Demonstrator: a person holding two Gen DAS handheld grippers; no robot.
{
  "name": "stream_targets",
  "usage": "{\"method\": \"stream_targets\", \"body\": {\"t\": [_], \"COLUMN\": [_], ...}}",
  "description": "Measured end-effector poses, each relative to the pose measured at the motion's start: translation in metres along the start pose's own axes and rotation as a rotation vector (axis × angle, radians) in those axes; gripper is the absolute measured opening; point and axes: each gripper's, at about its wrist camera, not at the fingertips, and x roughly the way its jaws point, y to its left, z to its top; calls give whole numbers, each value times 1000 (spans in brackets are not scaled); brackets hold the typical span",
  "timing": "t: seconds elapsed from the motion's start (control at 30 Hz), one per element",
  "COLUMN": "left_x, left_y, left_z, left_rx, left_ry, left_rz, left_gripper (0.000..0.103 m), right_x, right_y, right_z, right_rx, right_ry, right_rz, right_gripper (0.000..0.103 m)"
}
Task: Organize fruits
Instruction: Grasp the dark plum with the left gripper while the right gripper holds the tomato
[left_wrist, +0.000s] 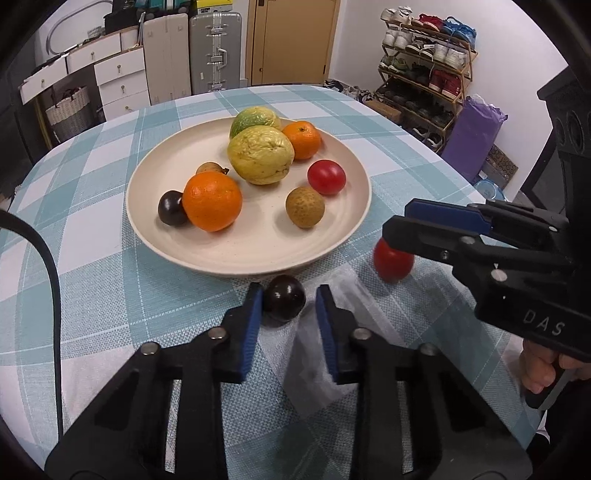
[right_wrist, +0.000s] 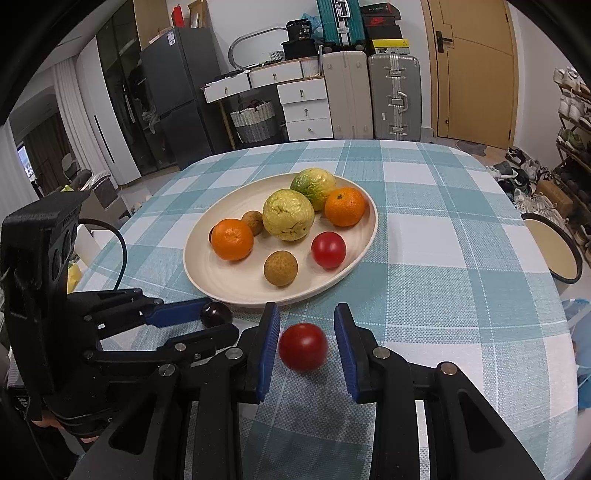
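A cream plate (left_wrist: 177, 254) (right_wrist: 221, 284) on the checked tablecloth holds two oranges, two yellow-green fruits, a red tomato (left_wrist: 326, 177), brown fruits and a dark plum. My left gripper (left_wrist: 290, 306) is open around a loose dark plum (left_wrist: 284, 298) on the cloth before the plate; its left pad touches the plum. My right gripper (right_wrist: 304, 343) is open around a loose red tomato (right_wrist: 303, 351), with gaps on both sides. The right gripper also shows in the left wrist view (left_wrist: 402, 225), over that tomato (left_wrist: 392, 263).
The table's right edge (right_wrist: 569, 332) is close to the right gripper. A round stool (right_wrist: 554, 247) and a shoe rack (left_wrist: 424, 74) stand to the right. Suitcases, drawers and a door are behind the table. A black cable (left_wrist: 48, 266) crosses the left side.
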Motion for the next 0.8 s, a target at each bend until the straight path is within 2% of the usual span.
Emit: {"method": "stream_targets", "body": {"t": [0.07, 0.23, 0.37, 0.6, 0.8], "left_x": [-1, -5, -7, -15, -22], "left_y": [2, 6, 6, 10, 16], "left_z": [-1, -3, -4, -10, -15], "left_rx": [-7, -22, -23, -28, -50], "left_ry": [-6, -12, -12, -26, -39], "left_rz": [-4, -27, -32, -39, -43], "left_gripper": [20, 20, 20, 20, 20], "right_x": [1, 7, 12, 21, 32], "right_y": [-1, -3, -4, 7, 9], "right_z": [0, -3, -2, -4, -5], "right_rx": [0, 13, 21, -11, -29], "right_ry": [4, 28, 44, 78, 110], "right_rz": [-1, 1, 33, 60, 34], "right_gripper": [31, 32, 40, 41, 41]}}
